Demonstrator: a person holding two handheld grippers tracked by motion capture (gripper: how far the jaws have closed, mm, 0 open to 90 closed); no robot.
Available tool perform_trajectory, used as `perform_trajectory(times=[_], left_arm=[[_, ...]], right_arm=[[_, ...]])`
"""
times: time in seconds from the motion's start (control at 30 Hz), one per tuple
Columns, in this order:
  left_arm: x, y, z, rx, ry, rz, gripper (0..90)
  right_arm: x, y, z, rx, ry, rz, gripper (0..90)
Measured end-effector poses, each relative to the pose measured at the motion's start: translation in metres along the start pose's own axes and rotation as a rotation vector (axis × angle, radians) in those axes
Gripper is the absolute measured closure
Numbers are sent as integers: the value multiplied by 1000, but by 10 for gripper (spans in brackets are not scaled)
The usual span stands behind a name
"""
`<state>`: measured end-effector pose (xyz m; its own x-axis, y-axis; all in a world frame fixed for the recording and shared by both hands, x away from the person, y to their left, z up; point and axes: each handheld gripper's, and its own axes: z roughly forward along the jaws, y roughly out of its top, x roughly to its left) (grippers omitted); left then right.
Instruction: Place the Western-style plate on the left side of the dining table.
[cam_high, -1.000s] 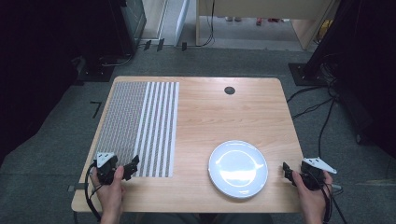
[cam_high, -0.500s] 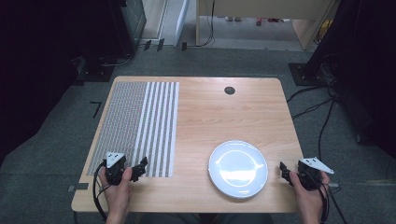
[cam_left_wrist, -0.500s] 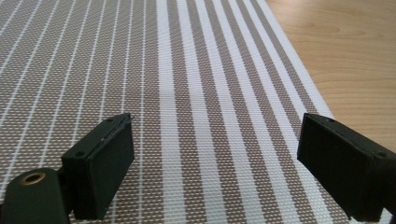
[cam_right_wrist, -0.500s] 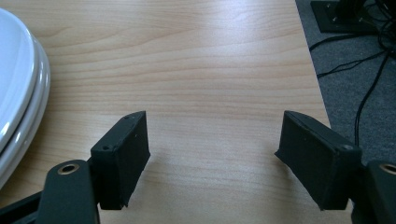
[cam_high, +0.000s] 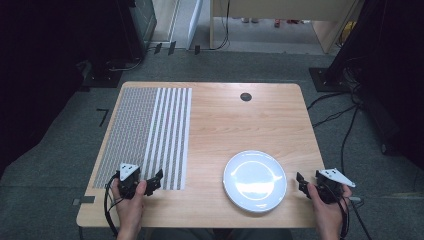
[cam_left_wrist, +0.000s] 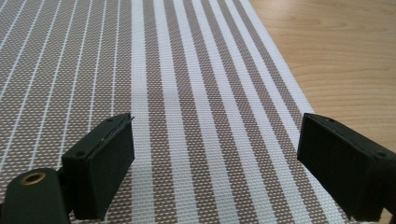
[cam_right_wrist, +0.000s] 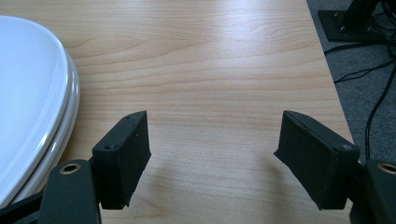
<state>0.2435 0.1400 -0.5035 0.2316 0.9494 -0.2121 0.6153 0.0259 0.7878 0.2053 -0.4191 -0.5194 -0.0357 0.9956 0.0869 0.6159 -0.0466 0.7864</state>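
A brown-and-white striped placemat (cam_high: 150, 132) lies flat on the left half of the wooden table (cam_high: 240, 125). My left gripper (cam_high: 154, 181) hovers over the mat's near right corner, open, with only mat (cam_left_wrist: 187, 93) between its jaws (cam_left_wrist: 215, 123). A white plate (cam_high: 255, 180) sits near the front right. In the right gripper view the plate's (cam_right_wrist: 28, 93) rim looks doubled, as if two are stacked. My right gripper (cam_high: 301, 181) stands just right of the plate at the table's corner, open over bare wood (cam_right_wrist: 214, 119).
A small black round grommet (cam_high: 245, 97) is set in the table near its far edge. The table's right edge (cam_right_wrist: 338, 107) runs close beside my right gripper, with grey floor and black cables (cam_right_wrist: 373, 70) beyond. Dark stands surround the table.
My left gripper has slid to the right along the front edge, onto the mat's near right corner. The right gripper has barely shifted. The plate and mat lie as before.
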Motion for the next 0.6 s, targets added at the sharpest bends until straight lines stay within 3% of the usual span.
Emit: perform_trajectory(times=[0.6], left_arm=[[-21, -5, 8, 19, -52, 52, 114]], right_arm=[[11, -1, 3, 11, 36, -9, 254]])
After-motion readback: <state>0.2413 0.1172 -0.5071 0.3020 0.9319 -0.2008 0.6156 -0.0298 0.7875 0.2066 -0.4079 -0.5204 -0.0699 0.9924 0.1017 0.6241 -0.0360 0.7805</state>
